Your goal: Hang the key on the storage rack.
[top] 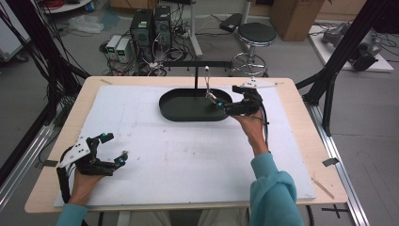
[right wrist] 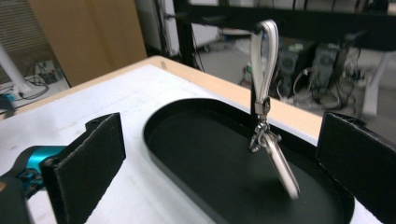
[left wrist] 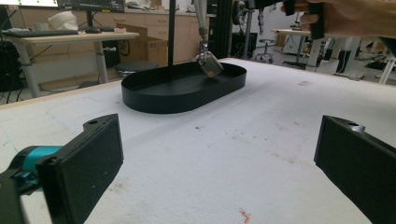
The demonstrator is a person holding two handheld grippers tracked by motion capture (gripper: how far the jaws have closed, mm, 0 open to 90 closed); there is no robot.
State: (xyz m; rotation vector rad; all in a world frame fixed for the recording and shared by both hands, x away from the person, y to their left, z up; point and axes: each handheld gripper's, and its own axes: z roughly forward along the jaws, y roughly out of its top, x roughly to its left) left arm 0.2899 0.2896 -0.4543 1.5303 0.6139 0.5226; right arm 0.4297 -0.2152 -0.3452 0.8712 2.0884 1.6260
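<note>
2 tongs gape wide, holding nothing: right tongs (top: 221,104) flank the metal clip (right wrist: 268,140) standing in the black tray (top: 188,113); left tongs (top: 115,149) idle on the desk (top: 188,155). Probably placed, little left.

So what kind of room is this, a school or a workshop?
Probably a robotics lab or workshop. Computer towers with tangled cables sit on the floor, a black metal frame surrounds the table, and a stool stands behind it.
</note>
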